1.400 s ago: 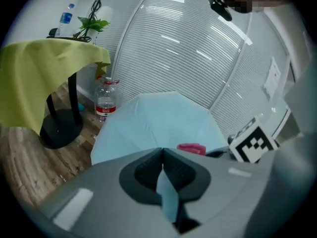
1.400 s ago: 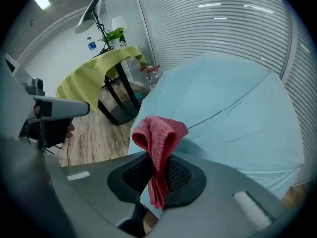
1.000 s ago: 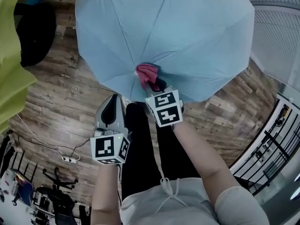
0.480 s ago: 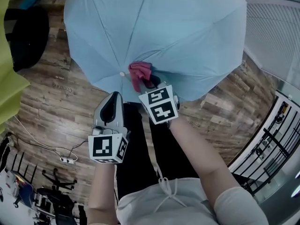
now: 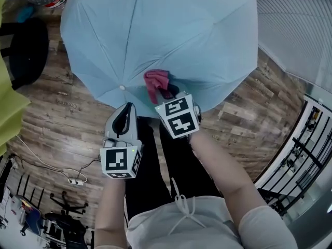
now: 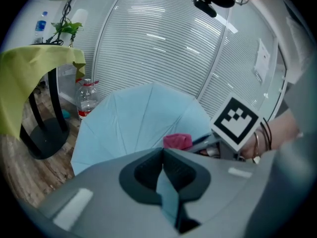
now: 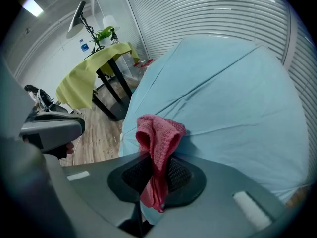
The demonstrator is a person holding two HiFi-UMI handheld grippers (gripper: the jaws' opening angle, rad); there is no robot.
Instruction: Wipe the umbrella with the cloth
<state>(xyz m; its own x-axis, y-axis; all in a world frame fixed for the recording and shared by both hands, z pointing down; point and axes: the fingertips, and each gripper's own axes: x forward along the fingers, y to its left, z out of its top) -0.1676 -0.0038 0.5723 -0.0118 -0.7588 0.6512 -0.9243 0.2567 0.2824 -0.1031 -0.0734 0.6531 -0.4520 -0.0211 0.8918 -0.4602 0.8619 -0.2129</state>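
An open light blue umbrella (image 5: 166,35) fills the top of the head view, its canopy toward me. A pink-red cloth (image 5: 155,80) rests on the canopy near its lower rim, and my right gripper (image 5: 167,93) is shut on it. In the right gripper view the cloth (image 7: 157,133) hangs folded between the pads against the canopy (image 7: 233,88). My left gripper (image 5: 126,107) sits at the rim just left of it, below a rib tip (image 5: 122,87). Its jaws are shut, and in the left gripper view a strip of blue canopy fabric (image 6: 166,192) shows between them.
The wooden floor (image 5: 67,123) lies below, with a white cable and plug strip (image 5: 77,176). A table under a yellow-green cover (image 6: 29,83) and its black base (image 5: 26,45) stand left, beside a bottle (image 6: 88,98). A ribbed wall (image 5: 301,30) and dark railing (image 5: 301,154) close the right.
In the head view the umbrella has shifted left and a rib tip has come into sight above my left gripper. The cloth and right gripper slid slightly left along the rim.
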